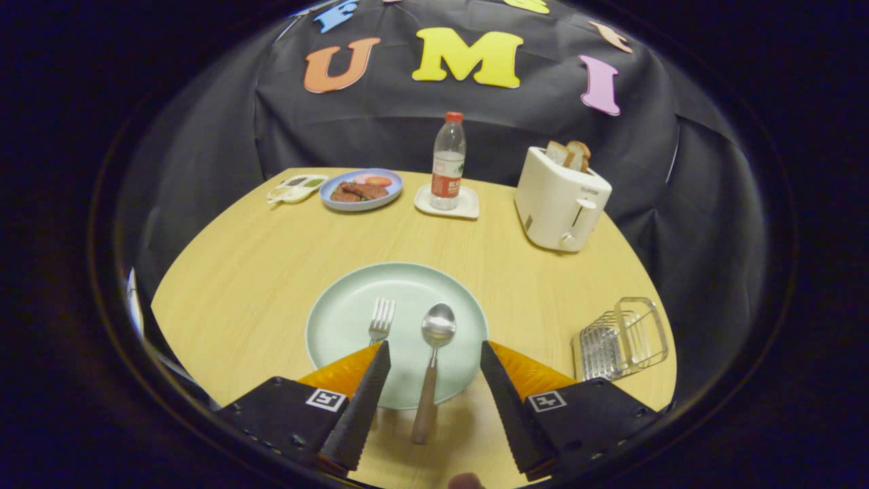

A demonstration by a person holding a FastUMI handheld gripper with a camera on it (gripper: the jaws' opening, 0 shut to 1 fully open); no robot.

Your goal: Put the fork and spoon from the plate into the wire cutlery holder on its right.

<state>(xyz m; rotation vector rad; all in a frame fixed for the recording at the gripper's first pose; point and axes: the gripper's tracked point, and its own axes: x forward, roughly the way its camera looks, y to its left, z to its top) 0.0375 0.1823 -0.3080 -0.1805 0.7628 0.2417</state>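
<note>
You are looking through 1 fisheye camera riding on the gripper (434, 356), facing forward along its 2 spread fingers and tilted down over the wooden table (258, 272). It sits close above the near edge, so the pale green plate (339, 326) lies just ahead, the wire cutlery holder (621, 339) to its right, and the toaster (560, 200) and bottle (448, 163) well beyond, against the booth wall.

I held my tool (434, 353) level and pointing straight ahead, its two fingers (360, 401) spread wide apart and gripping nothing. Both fingertips sat at the same height, angled slightly inward toward each other. A bit of my fingertip (466, 481) showed just behind the tool.
</note>
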